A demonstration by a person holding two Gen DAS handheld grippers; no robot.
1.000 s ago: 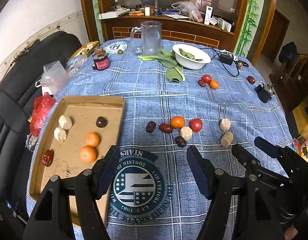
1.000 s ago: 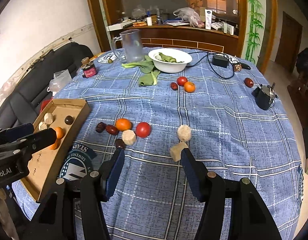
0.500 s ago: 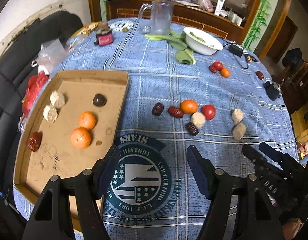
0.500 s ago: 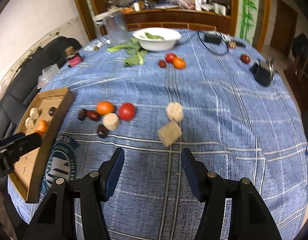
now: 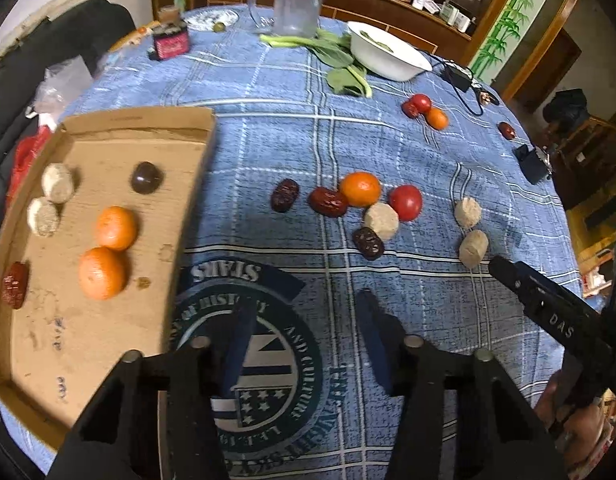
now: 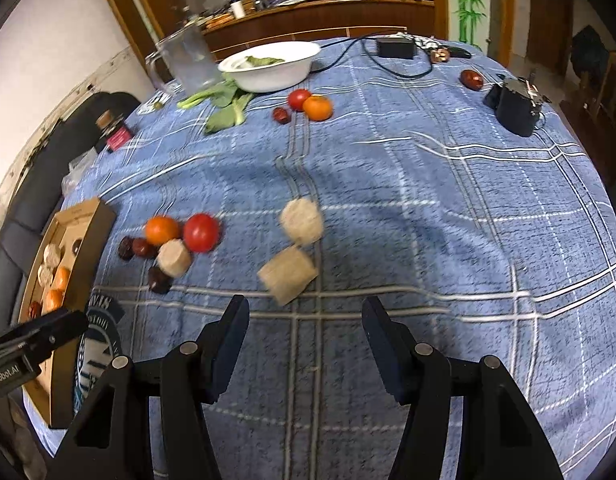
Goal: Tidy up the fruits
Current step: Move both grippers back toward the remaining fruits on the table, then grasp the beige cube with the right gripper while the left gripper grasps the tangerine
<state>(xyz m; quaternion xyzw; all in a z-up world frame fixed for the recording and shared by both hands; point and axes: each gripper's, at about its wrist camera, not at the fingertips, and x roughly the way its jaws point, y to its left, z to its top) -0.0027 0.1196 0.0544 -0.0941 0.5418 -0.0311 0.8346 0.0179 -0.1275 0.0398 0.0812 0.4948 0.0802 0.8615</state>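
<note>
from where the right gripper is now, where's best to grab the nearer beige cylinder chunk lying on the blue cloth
Grip the nearer beige cylinder chunk across its curved sides near mid-length, coming down from above. It lies tilted on its side, clear of the second beige chunk behind it, so the right gripper, its jaws open just short of it, probably needs rolling to straddle it.

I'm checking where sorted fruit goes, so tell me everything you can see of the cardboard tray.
The cardboard tray is a shallow, open brown box with low upright walls and a scuffed, stained floor. It lies flat on the blue checked tablecloth at the table's edge, beside the printed round emblem. Inside lie two oranges touching each other, two pale cylinders, a dark round fruit and a red date. No tongs touch it.
</note>
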